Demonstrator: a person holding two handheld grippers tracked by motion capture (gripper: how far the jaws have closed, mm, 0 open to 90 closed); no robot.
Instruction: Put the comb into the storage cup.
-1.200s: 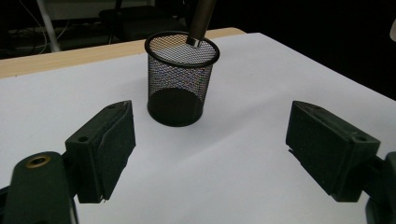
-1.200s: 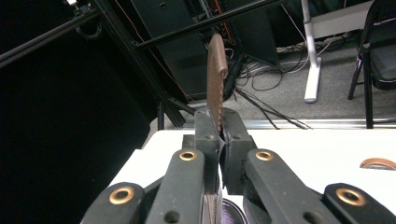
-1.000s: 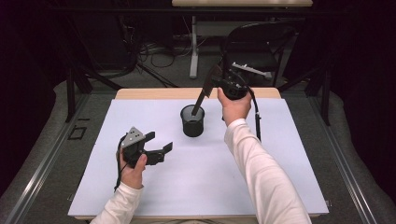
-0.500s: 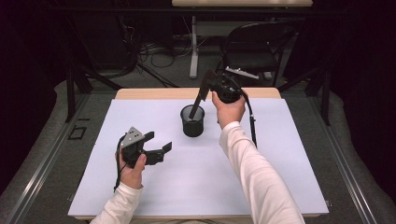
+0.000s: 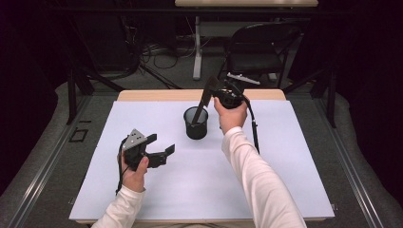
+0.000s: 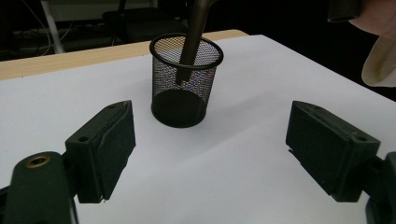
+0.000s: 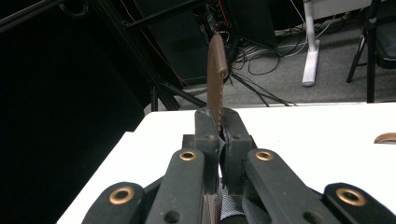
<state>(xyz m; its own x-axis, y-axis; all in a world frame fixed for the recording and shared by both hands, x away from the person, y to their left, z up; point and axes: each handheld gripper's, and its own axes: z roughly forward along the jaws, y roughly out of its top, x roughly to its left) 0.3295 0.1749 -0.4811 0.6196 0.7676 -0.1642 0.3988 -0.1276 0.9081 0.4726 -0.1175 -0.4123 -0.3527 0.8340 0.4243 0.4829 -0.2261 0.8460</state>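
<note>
A black wire-mesh cup stands upright on the white table cover, a little behind its middle. My right gripper hangs above and just right of the cup, shut on a dark brown knife-like utensil. The utensil slants down and its lower end is inside the cup, as the utensil shows in the left gripper view. Its serrated upper end sticks out past the right gripper. My left gripper rests low at the front left, open and empty, facing the cup, and the left gripper frames it.
A wooden table edge runs behind the white cover. A black folding chair, cables and stand legs are on the floor beyond the table. The white sleeve of the right arm reaches across the table's right half.
My right gripper has shifted slightly left and down, so the utensil stands steeper with its lower end deeper in the cup. The left gripper has stayed put.
</note>
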